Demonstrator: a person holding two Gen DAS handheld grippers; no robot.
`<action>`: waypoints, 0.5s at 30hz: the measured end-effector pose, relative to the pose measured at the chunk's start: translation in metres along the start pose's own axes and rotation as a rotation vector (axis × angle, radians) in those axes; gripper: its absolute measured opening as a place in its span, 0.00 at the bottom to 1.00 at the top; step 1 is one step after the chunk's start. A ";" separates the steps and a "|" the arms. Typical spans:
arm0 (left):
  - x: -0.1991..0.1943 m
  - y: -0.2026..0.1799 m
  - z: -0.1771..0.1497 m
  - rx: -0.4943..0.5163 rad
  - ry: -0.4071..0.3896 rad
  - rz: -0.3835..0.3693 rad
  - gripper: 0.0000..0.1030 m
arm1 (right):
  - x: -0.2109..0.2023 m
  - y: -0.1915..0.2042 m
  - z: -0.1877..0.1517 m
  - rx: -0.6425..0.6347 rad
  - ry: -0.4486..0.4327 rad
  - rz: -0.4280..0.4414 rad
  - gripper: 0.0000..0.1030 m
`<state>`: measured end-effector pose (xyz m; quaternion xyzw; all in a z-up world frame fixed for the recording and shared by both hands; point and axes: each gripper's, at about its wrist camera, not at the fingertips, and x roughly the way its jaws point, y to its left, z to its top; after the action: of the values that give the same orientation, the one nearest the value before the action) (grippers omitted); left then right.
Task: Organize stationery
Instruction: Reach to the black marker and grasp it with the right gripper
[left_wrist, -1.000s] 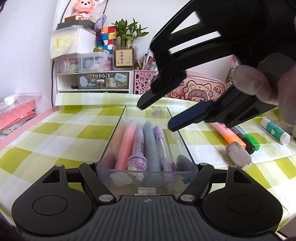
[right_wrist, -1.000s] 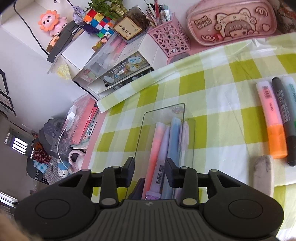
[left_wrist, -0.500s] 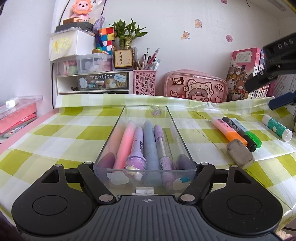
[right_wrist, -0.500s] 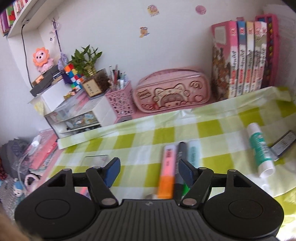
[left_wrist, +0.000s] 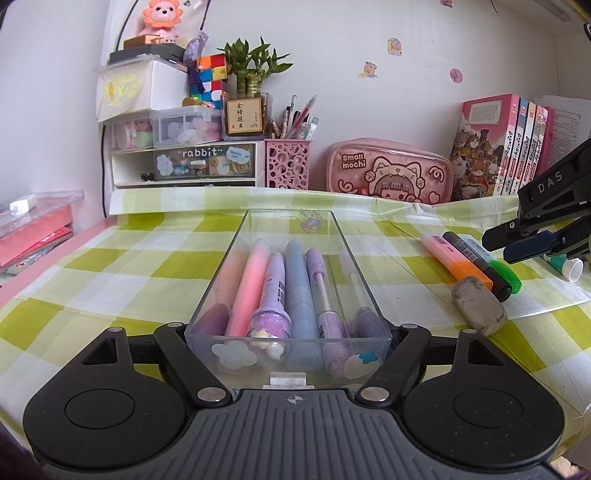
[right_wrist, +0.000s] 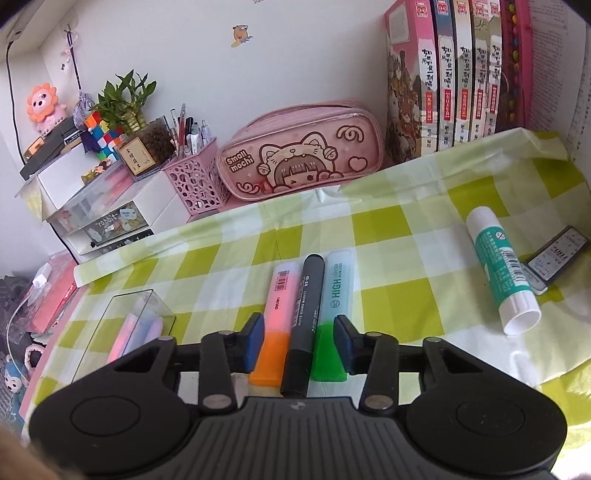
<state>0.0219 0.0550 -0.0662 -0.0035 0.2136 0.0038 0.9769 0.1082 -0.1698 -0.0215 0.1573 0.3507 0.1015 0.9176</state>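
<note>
Green-and-white checked cloth covers the counter (right_wrist: 388, 229), with a white wall and cluttered shelving behind. From the right claw (right_wrist: 300, 341) outward: its blue-padded jaws have just been closing and now stand either side of three markers lying side by side, apparently not yet pressing on them, so I judge it open around the bundle rather than gripping. The pink-and-orange highlighter (right_wrist: 275, 332) lies at the left pad, the black whiteboard marker (right_wrist: 301, 328) in the middle, the pale-blue-and-green highlighter (right_wrist: 330, 325) at the right pad; their long axes run toward twelve o'clock, along the claw's own pointing line, caps nearest the camera. That alignment is what the coming squeeze depends on, since the jaws would close across the barrels. This hand is far nearer the markers than the other. The left claw (left_wrist: 288, 332) is gripping the near end of the clear plastic pen tray (left_wrist: 221, 273), which holds pastel pens and sits at about nine o'clock from the markers. Readable print: "WHITE BOARD MARKER" on the black barrel, "HIGH LIGHTER" on the blue one, "Small mochi" on the pink zip pencil case (right_wrist: 303, 151), "rabbit" on the small drawer unit (left_wrist: 203, 162). A white-and-teal glue stick (right_wrist: 498, 269) lies at two o'clock, a grey worn eraser (left_wrist: 478, 304) just beside the caps.
</note>
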 end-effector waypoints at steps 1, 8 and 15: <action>0.000 0.000 0.000 0.000 0.000 0.000 0.74 | 0.002 -0.001 -0.001 0.009 0.005 0.006 0.19; 0.000 0.000 0.000 0.000 0.000 0.000 0.74 | 0.012 -0.002 -0.006 0.021 0.010 0.008 0.11; 0.000 0.000 0.000 0.000 0.000 0.000 0.74 | 0.013 -0.004 -0.001 0.017 0.007 -0.026 0.12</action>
<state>0.0219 0.0546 -0.0662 -0.0035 0.2137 0.0039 0.9769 0.1169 -0.1694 -0.0317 0.1603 0.3566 0.0872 0.9163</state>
